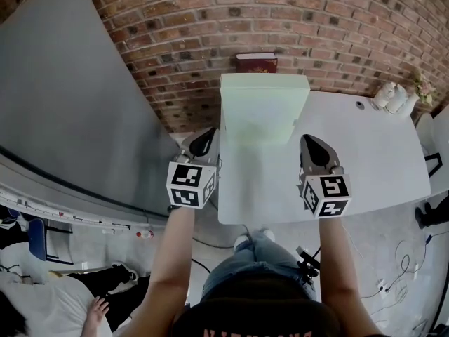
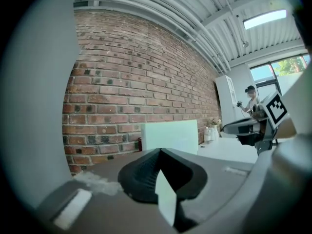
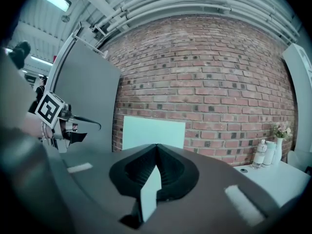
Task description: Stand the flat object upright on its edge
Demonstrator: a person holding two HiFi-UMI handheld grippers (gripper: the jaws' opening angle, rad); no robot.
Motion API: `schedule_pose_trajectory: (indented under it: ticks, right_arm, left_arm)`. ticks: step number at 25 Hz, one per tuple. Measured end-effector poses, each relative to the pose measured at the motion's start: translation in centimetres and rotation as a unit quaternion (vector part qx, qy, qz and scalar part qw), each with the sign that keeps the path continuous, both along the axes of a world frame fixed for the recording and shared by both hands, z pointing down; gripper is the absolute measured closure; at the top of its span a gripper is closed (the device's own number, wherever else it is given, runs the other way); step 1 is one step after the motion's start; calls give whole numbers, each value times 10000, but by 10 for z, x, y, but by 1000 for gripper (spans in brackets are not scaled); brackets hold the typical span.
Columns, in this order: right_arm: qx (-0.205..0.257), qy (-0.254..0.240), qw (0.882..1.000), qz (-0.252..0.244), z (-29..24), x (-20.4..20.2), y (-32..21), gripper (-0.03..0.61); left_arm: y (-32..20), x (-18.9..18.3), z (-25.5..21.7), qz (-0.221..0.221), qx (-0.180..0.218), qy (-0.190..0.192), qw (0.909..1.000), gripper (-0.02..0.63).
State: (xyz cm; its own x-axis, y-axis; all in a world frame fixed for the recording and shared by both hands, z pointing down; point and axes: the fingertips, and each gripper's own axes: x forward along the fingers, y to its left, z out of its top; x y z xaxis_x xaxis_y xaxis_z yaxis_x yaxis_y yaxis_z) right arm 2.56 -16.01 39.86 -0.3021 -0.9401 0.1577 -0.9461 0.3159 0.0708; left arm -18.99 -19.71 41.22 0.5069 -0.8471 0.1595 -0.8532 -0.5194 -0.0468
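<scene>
board upright on table; left gripper, right gripper closed, empty

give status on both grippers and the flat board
Left gripper and right gripper: both shut, empty, apart from the board. Pale green board: upright on its edge on the white table. Nothing between grippers and board.

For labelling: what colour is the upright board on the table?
The board is pale green, clearest in head view.
</scene>
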Motion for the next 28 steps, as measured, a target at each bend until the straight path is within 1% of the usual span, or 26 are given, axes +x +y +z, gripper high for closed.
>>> schedule_pose_trajectory:
  ticks: [6, 11, 14, 17, 20, 28]
  right_arm:
    - [230, -154, 9996, -49, -24, 8, 4, 578]
    - [394, -193, 9990, -74, -50, 15, 3, 578]
    - [521, -162, 9985, -92, -64, 16, 2, 578]
    - [594, -100, 9981, -121, -72, 15, 5, 578]
    - [646, -192, 9976, -142, -82, 14, 7, 578]
    - [924, -213, 9954, -95, -114, 24, 16, 578]
  left_arm:
    - [5, 0, -19, -226, 213, 48, 9995, 614]
    - [10, -3, -40, -467, 289, 328, 9980, 614]
    - [12, -5, -51, -600, 369, 408, 9967, 614]
    - [16, -4, -59, -642, 399, 453, 9961, 614]
    - [18, -4, -69, -684, 441, 481, 9955, 614]
    - [27, 6, -108, -674, 782, 642, 9926, 614]
